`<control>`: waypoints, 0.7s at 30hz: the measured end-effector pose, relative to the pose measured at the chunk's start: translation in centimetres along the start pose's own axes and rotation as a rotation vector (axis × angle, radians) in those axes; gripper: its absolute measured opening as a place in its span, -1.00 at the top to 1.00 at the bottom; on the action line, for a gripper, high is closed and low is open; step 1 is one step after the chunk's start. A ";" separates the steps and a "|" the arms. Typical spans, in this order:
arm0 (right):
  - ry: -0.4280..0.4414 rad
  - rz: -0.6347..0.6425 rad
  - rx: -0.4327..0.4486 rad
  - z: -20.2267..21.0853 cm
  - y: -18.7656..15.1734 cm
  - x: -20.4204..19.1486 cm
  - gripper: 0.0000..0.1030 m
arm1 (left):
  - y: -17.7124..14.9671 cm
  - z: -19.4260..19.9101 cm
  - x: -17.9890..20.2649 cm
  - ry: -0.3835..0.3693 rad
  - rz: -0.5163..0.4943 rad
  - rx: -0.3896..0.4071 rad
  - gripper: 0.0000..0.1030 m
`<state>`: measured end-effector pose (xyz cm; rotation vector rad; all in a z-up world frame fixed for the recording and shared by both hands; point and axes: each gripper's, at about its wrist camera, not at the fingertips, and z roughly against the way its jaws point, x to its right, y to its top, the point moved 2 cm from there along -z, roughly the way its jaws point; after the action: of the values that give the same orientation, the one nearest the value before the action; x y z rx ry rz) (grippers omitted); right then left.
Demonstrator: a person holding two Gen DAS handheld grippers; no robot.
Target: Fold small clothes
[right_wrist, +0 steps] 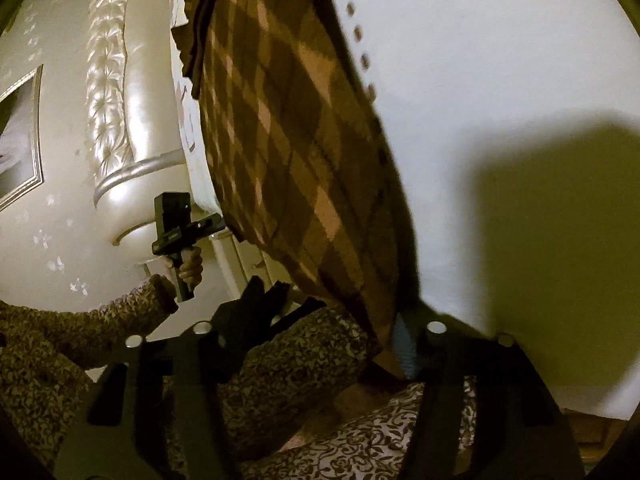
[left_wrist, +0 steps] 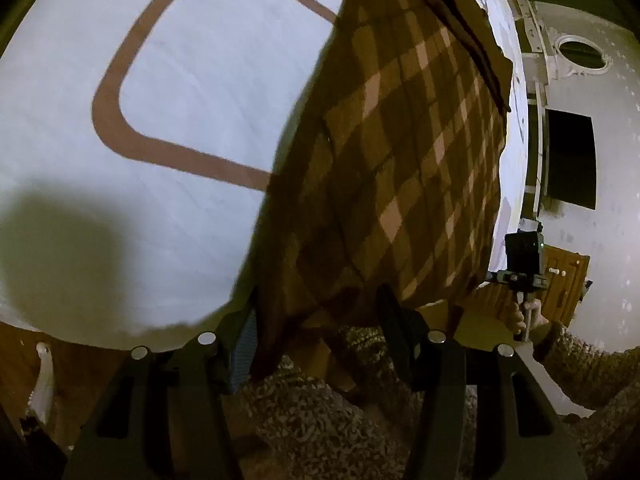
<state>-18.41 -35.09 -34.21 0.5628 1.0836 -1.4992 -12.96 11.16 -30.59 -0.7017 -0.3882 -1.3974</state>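
Note:
A brown plaid cloth (left_wrist: 400,152) rises off the white bed sheet (left_wrist: 180,92) and stretches between my two grippers. In the left wrist view its near end bunches between the fingers of my left gripper (left_wrist: 318,300), filling the half-wide gap, and the jaws grip it there. My right gripper (left_wrist: 522,256) shows at the cloth's far right corner. In the right wrist view the plaid cloth (right_wrist: 304,152) narrows down into my right gripper (right_wrist: 332,304), lying against the blue pad (right_wrist: 404,344) and spanning to the other fingertip. My left gripper (right_wrist: 176,228) is in a hand at the cloth's left corner.
The sheet carries a brown rounded outline (left_wrist: 108,120). A tufted headboard (right_wrist: 108,92) and a framed picture (right_wrist: 20,132) stand at the left in the right wrist view. The person's patterned clothing (right_wrist: 300,360) fills the space below both grippers. Wooden floor (left_wrist: 80,368) shows by the bed's edge.

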 end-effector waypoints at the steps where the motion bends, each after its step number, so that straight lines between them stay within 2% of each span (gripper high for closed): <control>1: 0.004 0.002 -0.005 -0.2 0.0 0.0 -0.02 | 0.0 -0.1 0.0 0.003 -0.006 -0.008 -0.07; 3: -0.002 0.004 -0.005 -0.8 0.0 0.0 0.18 | 0.0 -0.4 0.4 0.022 -0.026 -0.021 -0.07; 4: -0.009 0.002 -0.007 -0.9 0.1 0.0 0.40 | 0.0 -0.5 0.5 0.031 -0.032 -0.024 -0.06; 5: -0.031 0.001 -0.013 -1.1 0.0 0.2 0.62 | 0.0 -0.6 0.6 0.037 -0.033 -0.028 0.02; 6: -0.046 -0.002 -0.018 -1.2 0.0 0.3 0.70 | 0.1 -0.7 0.5 0.045 -0.030 -0.037 0.08; 7: -0.052 -0.009 -0.024 -1.4 -0.1 0.4 0.77 | 0.1 -0.6 0.4 0.053 -0.023 -0.041 0.26; 8: -0.052 -0.015 -0.028 -1.4 -0.3 0.5 0.79 | 0.2 -0.6 0.2 0.056 -0.013 -0.047 0.52; 10: -0.044 -0.022 -0.036 -1.5 -0.8 0.4 0.84 | -0.1 -0.8 -0.1 0.025 0.007 -0.085 0.88; 14: 0.019 -0.041 -0.026 -1.2 -2.1 -0.7 0.87 | -0.3 -0.8 1.3 -0.049 -0.020 -0.108 0.92; 17: 0.074 -0.053 0.003 -0.6 -2.7 -1.7 0.90 | 0.1 -0.1 2.6 -0.142 -0.007 -0.063 0.92; 21: 0.180 -0.086 0.077 0.8 -2.6 -3.1 0.91 | 1.4 1.9 4.2 -0.249 0.011 0.040 0.92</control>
<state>-20.00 -34.43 -30.46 0.7235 1.2049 -1.5938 -10.69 9.24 -26.81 -0.8465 -0.6049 -1.2915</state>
